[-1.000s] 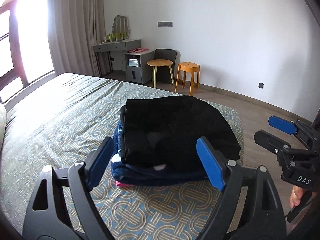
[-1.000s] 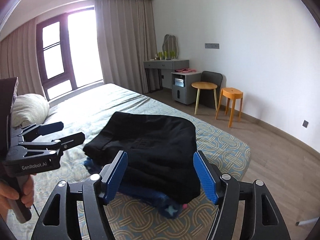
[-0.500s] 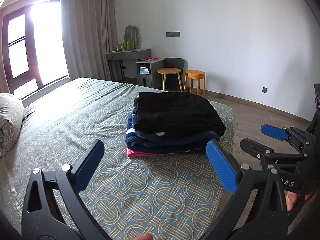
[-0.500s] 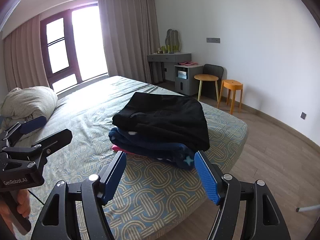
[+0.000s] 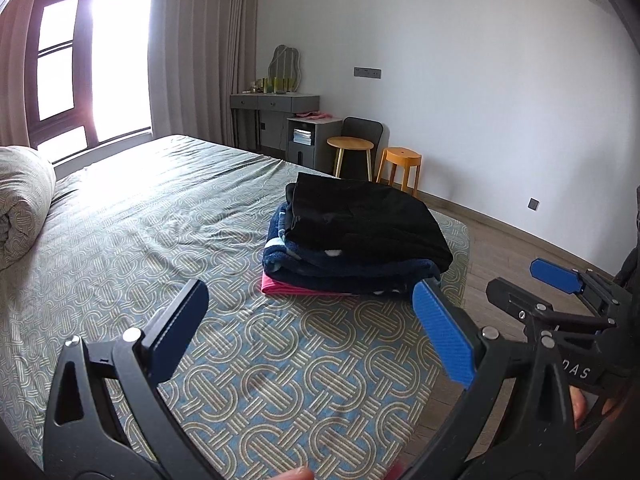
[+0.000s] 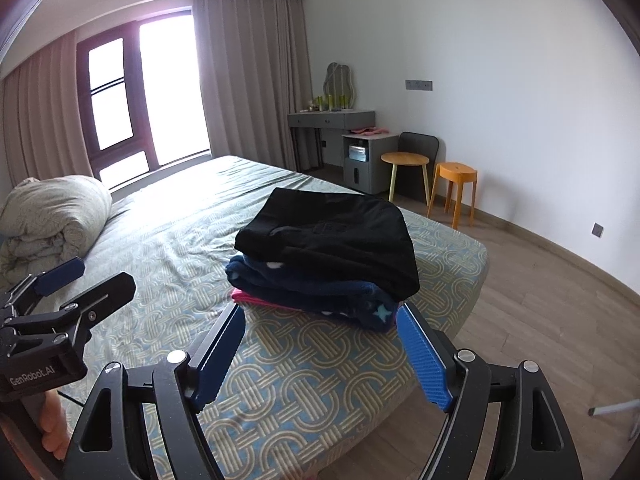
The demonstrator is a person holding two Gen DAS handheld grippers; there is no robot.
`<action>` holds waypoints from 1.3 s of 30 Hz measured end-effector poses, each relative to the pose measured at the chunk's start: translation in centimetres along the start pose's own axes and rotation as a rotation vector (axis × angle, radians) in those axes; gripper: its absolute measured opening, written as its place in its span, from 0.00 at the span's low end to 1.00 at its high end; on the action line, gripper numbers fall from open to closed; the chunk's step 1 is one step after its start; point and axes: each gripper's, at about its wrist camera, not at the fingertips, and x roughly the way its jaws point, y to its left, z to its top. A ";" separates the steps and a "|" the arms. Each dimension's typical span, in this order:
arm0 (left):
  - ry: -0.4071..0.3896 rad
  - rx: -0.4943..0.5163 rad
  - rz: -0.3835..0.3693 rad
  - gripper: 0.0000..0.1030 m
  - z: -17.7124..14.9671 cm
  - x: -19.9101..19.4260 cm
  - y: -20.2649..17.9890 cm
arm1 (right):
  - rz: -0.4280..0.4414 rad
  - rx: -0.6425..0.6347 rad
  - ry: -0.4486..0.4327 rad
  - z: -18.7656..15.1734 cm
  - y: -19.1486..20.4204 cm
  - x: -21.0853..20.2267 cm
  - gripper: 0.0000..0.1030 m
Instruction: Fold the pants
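Folded black pants (image 5: 364,216) lie on top of a stack, over a folded navy fleece garment (image 5: 340,266) and a pink one (image 5: 288,289), near the foot corner of the bed (image 5: 160,216). The stack also shows in the right wrist view, with the black pants (image 6: 336,232) on top. My left gripper (image 5: 312,320) is open and empty, held back from the stack above the bedspread. My right gripper (image 6: 320,344) is open and empty, also short of the stack. Each gripper shows at the edge of the other's view, the right one (image 5: 532,284) and the left one (image 6: 84,280).
A rolled duvet (image 6: 52,216) lies at the head of the bed. A round wooden side table (image 5: 350,144), an orange stool (image 5: 400,160), a dark chair (image 6: 418,144) and a grey dresser (image 5: 276,104) stand by the far wall. Wooden floor (image 6: 540,300) lies right of the bed.
Both grippers have pulled back and up from the stack, which now looks smaller and farther. Both stay open. The stack has not moved.
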 end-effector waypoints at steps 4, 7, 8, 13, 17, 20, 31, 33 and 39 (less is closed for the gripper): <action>0.009 -0.008 0.042 0.99 -0.3 0.4 0.2 | -0.003 -0.020 0.010 -0.4 0.4 0.4 0.78; 0.006 -0.007 0.050 0.99 -0.3 0.5 0.1 | -0.001 -0.021 0.013 -0.5 0.3 0.6 0.78; 0.007 -0.006 0.050 0.99 -0.4 0.5 0.1 | 0.000 -0.019 0.014 -0.5 0.2 0.6 0.78; 0.015 0.009 0.060 0.99 -0.4 0.8 -0.4 | 0.002 -0.006 0.016 -0.6 -0.2 0.9 0.78; 0.016 0.025 0.062 0.99 -0.4 1.0 -1.0 | 0.004 0.003 0.015 -0.7 -0.5 0.9 0.78; 0.005 0.039 0.070 0.99 -0.5 0.9 -1.4 | 0.004 0.008 0.016 -0.7 -0.7 1.0 0.78; 0.008 0.054 0.069 0.99 -0.4 0.8 -2.1 | 0.012 0.025 0.018 -0.8 -1.0 0.9 0.78; 0.009 0.057 0.070 0.99 -0.4 0.8 -2.2 | 0.011 0.024 0.018 -0.9 -1.0 0.9 0.78; 0.010 0.063 0.065 0.99 -0.4 0.7 -2.3 | 0.011 0.025 0.018 -0.9 -1.0 0.8 0.78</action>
